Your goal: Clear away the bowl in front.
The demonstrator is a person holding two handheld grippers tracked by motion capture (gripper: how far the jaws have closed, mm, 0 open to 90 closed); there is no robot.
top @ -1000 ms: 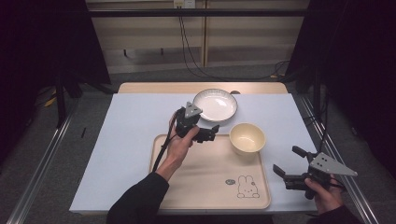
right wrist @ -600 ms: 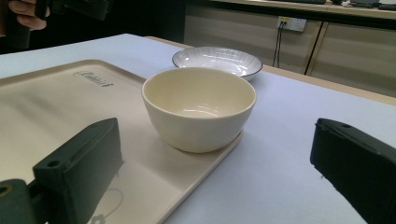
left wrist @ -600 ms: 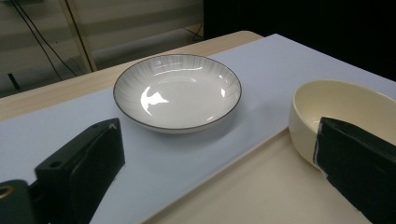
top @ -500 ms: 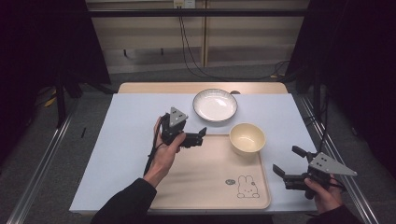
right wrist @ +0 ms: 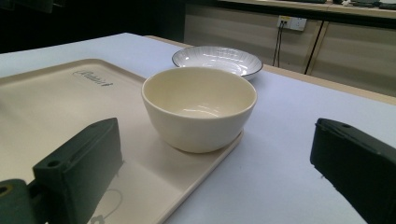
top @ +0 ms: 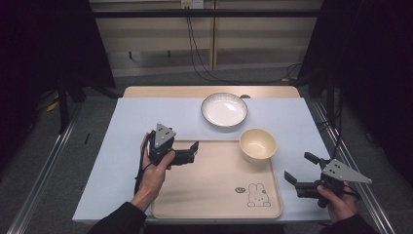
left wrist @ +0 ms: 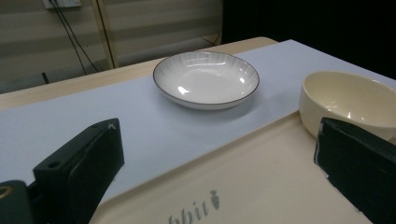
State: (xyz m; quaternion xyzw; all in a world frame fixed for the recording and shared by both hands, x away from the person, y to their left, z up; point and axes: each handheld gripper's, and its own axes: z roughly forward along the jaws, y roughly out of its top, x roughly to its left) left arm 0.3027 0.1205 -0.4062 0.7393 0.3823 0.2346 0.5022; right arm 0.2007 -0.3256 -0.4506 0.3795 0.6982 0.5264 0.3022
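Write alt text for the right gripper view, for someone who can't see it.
A glossy cream ceramic bowl sits empty on the corner of a beige plastic tray, framed by the right gripper's open black jaws. Behind it, a shallow white ribbed plate rests on the pale blue table cover.

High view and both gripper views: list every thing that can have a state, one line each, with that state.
Left tongs: open, holding nothing, above the tray's far left part.
Right tongs: open, holding nothing, right of the tray.
Cream ceramic bowl: upright, empty, on the tray's far right corner.
White ribbed plate with dark rim: flat on the table cover, empty, beyond the tray.
Beige rectangular tray with rabbit print: flat, holding just the bowl.
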